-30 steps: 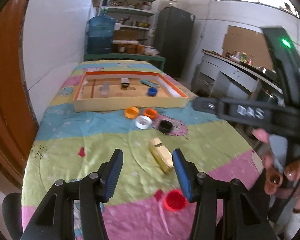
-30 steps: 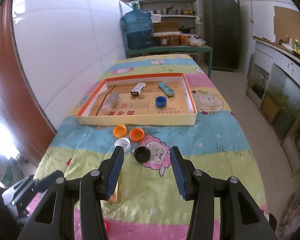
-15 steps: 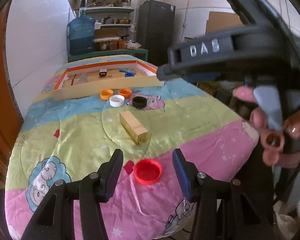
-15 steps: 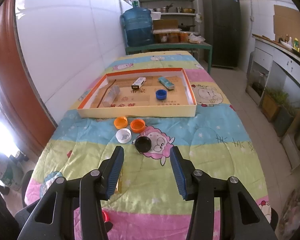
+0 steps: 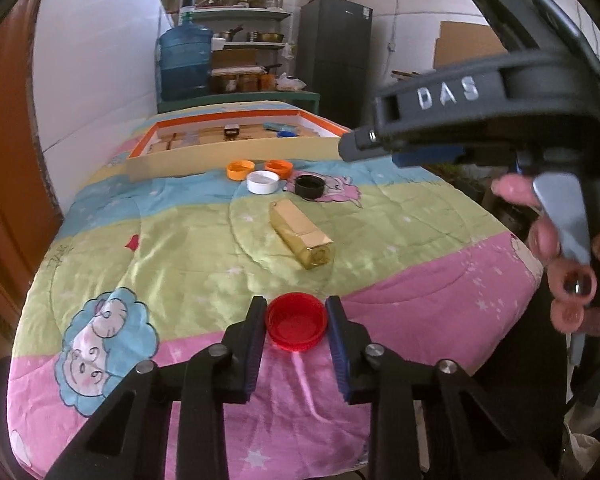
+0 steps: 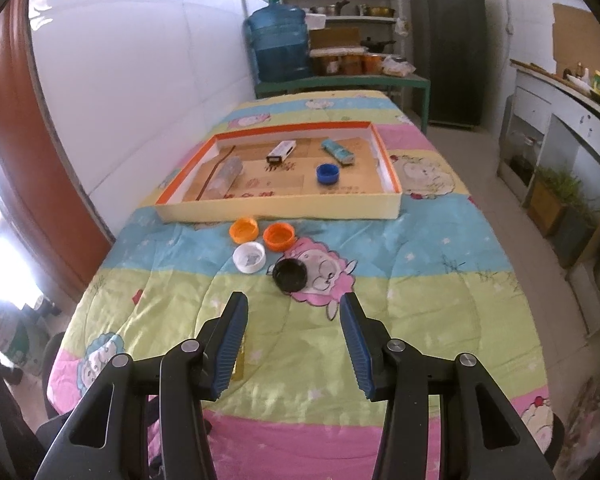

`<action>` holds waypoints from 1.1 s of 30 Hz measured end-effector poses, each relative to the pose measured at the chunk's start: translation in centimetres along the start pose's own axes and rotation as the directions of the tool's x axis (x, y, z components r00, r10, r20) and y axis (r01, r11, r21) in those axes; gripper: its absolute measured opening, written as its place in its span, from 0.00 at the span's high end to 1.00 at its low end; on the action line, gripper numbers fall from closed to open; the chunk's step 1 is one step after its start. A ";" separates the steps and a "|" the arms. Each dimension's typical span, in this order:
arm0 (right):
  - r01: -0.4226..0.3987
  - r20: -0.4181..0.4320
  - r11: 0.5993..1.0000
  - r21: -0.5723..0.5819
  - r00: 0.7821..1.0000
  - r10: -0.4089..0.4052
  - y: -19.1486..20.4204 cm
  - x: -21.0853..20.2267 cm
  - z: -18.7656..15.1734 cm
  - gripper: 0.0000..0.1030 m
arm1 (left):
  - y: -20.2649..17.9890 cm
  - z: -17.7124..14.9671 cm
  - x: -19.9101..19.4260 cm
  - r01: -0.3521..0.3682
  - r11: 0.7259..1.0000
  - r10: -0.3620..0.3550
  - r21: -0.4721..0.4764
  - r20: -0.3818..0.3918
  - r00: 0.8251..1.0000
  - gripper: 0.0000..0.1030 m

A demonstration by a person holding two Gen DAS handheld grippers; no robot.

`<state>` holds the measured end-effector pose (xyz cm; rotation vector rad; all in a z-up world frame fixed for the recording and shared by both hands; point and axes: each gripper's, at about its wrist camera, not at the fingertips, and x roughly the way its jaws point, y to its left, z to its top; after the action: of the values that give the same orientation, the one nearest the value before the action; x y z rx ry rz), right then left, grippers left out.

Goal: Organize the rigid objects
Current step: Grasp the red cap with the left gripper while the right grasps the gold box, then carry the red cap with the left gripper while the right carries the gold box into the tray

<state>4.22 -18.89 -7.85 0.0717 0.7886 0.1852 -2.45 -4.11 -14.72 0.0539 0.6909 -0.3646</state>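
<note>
L tool (image 5: 296, 322) lower now, closing round red cap (image 5: 296, 327); cap unseen from R view, R tool (image 6: 294, 320) spread.

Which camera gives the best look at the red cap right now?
The left wrist view. The red cap lies open side up on the pink band of the quilt, between the closing jaws of the left gripper. The right wrist view does not show it.

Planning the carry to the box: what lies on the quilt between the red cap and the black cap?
The gold bottle lies between red cap and black cap, in the left wrist view.
</note>
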 end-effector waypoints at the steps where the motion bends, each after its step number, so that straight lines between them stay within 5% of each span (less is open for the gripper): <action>1: -0.007 -0.004 1.000 -0.004 1.000 0.007 0.2 0.2 -0.1 0.52 | 0.3 0.1 -0.1 -0.005 1.000 0.005 -0.012 0.002 1.000 0.70; 14: -0.092 -0.095 0.994 -0.062 0.992 0.086 3.4 4.5 -1.4 0.53 | 6.3 2.8 -1.0 -0.126 0.980 0.133 -0.155 0.034 0.991 0.71; 19: -0.091 -0.116 0.992 -0.083 0.990 0.081 4.0 5.8 -1.9 0.80 | 7.1 4.0 -1.0 -0.139 0.976 0.148 -0.169 0.040 0.988 0.71; 33: -0.078 -0.096 0.991 -0.108 0.993 0.068 4.1 6.1 -1.6 0.82 | 7.6 6.1 0.3 -0.118 0.978 0.126 -0.171 0.040 0.991 0.71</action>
<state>6.68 -13.68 -12.68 -0.0140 0.8663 0.3035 4.18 1.91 -10.76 -0.0728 0.6625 -0.1883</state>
